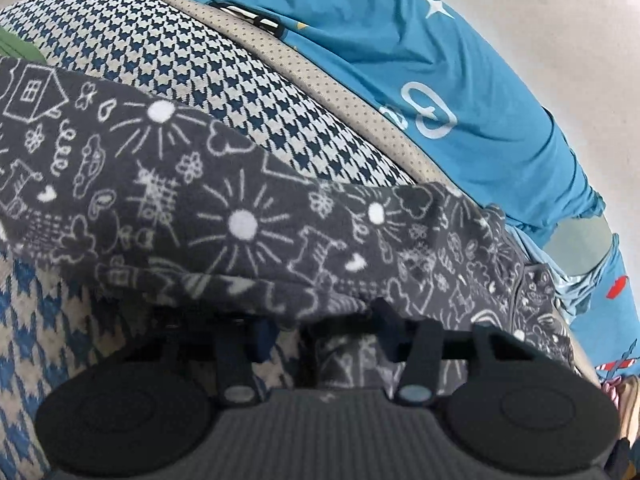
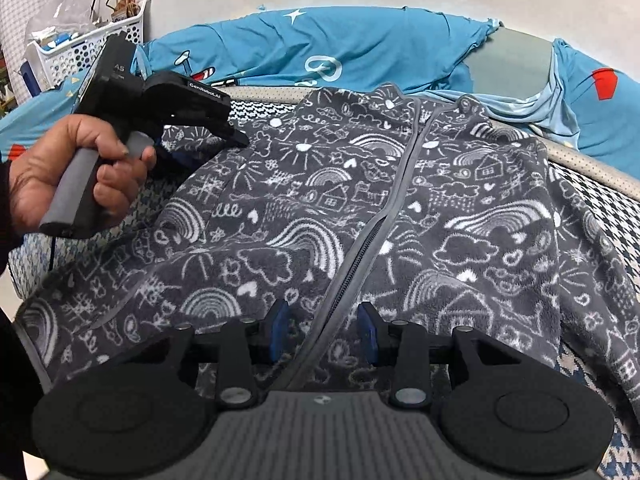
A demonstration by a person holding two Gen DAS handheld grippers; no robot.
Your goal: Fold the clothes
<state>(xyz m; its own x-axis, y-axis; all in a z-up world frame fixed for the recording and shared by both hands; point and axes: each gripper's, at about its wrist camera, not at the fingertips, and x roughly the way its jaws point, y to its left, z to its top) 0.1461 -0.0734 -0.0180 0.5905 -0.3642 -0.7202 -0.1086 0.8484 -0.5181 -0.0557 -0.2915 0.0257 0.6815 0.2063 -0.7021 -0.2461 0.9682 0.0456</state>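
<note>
- A grey doodle-print fleece (image 2: pixel 360 208) lies spread front-up on a houndstooth cover (image 2: pixel 612 216), zip (image 2: pixel 384 200) closed down the middle.
- The left tongs (image 1: pixel 320 336) sit at the fleece's shoulder, a fold of sleeve (image 1: pixel 240 224) between the fingers; whether the pads truly pinch it I cannot tell.
- In the right view, a hand (image 2: pixel 68 172) grips the left tongs' handle.
- The right tongs (image 2: pixel 323 330) hover low over the hem, part spread, astride the zip, pads not pressing.
- Blue bedding (image 2: pixel 360 48) bunches behind; a white basket (image 2: pixel 80 48) stands far left.
</note>
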